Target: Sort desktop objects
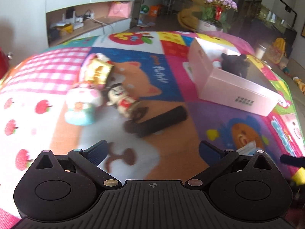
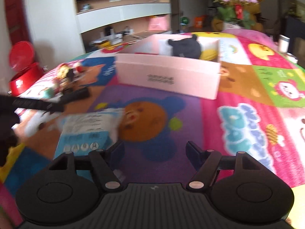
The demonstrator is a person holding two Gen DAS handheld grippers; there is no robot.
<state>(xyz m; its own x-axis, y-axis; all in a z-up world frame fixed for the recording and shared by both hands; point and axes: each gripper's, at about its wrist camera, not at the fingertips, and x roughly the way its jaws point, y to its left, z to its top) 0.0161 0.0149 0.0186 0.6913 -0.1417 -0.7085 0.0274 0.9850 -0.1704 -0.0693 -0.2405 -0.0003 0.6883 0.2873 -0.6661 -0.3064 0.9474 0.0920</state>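
**Both grippers empty over the bench, loose things left to sort**

Left wrist view: the left gripper [image 1: 152,150] hangs over the bench [image 1: 171,133], which is covered by a bright patchwork cloth. Its fingers [image 1: 97,151] stand wide apart with nothing between them. Ahead, towards the bench's left side, lies a blurred cluster: a gold packet [image 1: 99,71], a pink-and-white toy [image 1: 82,105] and a small doll [image 1: 122,101], with a black roll [image 1: 160,121] touching the doll's lower end. The pink box [image 1: 234,89] sits towards the far right edge, a dark plush toy [image 1: 235,64] already inside.

Right wrist view: the right gripper [image 2: 154,152] also holds nothing, its fingers [image 2: 194,152] partly apart. A blue-and-white packet [image 2: 87,131] lies just beside the left finger, outside the gap. The box is straight ahead, well apart.

Risk: the packet lies flat, so the fingers may slide over it or snag the cloth. In the cluster, things touch; closing on one could knock a neighbour towards the edge.
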